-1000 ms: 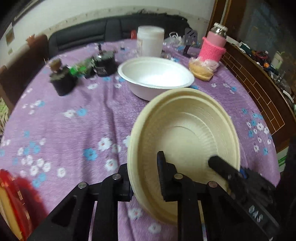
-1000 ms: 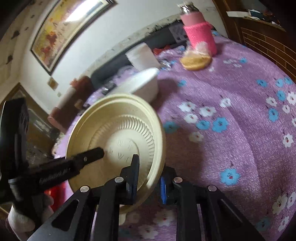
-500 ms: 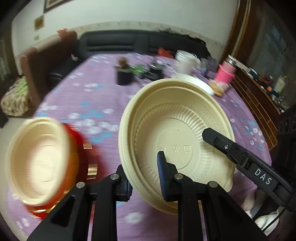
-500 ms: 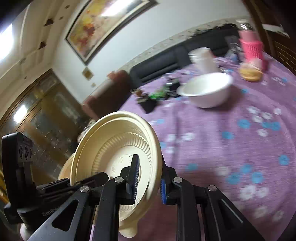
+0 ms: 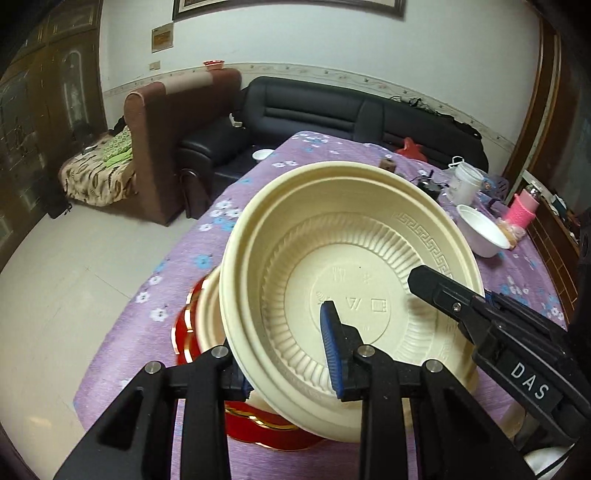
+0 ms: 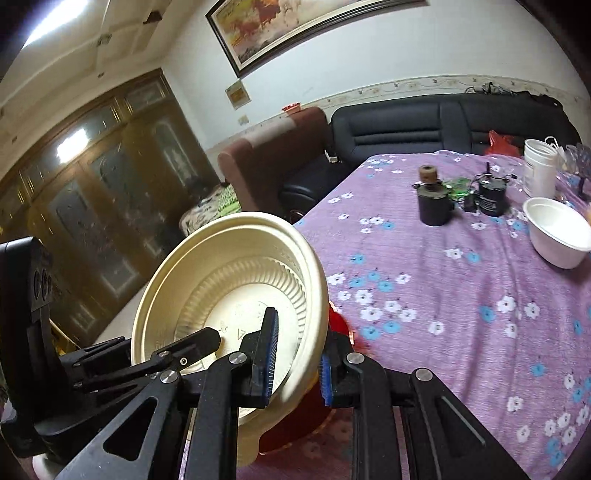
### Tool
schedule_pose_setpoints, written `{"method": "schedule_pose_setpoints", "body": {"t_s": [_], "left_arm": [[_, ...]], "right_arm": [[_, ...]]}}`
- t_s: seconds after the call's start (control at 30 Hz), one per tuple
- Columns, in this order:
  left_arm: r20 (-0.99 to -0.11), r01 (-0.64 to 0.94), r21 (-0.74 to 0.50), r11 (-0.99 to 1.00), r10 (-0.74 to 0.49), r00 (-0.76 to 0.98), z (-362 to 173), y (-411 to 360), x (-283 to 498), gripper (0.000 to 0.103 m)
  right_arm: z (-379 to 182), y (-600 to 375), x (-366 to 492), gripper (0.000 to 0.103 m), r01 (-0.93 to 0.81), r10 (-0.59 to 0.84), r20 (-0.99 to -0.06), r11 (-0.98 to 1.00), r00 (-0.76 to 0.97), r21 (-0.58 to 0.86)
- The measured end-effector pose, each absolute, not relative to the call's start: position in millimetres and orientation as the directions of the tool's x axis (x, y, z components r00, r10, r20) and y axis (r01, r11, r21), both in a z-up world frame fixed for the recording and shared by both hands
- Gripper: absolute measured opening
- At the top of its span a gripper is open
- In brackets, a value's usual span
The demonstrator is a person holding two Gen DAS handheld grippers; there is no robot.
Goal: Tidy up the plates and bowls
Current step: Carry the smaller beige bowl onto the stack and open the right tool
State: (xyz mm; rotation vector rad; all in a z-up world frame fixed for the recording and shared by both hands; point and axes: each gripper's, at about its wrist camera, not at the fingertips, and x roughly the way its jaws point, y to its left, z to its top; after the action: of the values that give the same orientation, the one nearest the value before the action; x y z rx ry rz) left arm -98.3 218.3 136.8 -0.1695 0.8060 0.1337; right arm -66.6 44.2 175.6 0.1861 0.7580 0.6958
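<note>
red plate [image 5: 258,424] mostly hidden under cream bowl [image 5: 351,295] | lower cream bowl [image 5: 207,314] only rim shows | left claw [image 5: 288,354] far finger behind bowl wall | white bowl [image 6: 557,232] cut by right edge

A living room with white walls [image 6: 369,55] and a pale tiled floor [image 5: 55,277]. A black leather sofa [image 5: 332,114] sits against the far wall beside a brown armchair [image 5: 162,147]. A large framed painting [image 6: 295,26] hangs above. Dark wooden glass-fronted cabinets [image 6: 92,184] line the left side, reflecting a bright ceiling light [image 6: 55,18].
</note>
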Motion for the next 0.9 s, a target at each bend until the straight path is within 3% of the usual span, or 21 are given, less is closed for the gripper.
{"method": "schedule_pose_setpoints", "body": {"t_s": [0.9], "left_arm": [[-0.705,-0.234,0.02,0.972,0.179,0.686,118.6,222.6,-89.1,0.029]], "right_arm": [[150.4,80.1,-65.1,0.022,-0.497,0.572,-0.644,0.806,0.508,0.322]]}}
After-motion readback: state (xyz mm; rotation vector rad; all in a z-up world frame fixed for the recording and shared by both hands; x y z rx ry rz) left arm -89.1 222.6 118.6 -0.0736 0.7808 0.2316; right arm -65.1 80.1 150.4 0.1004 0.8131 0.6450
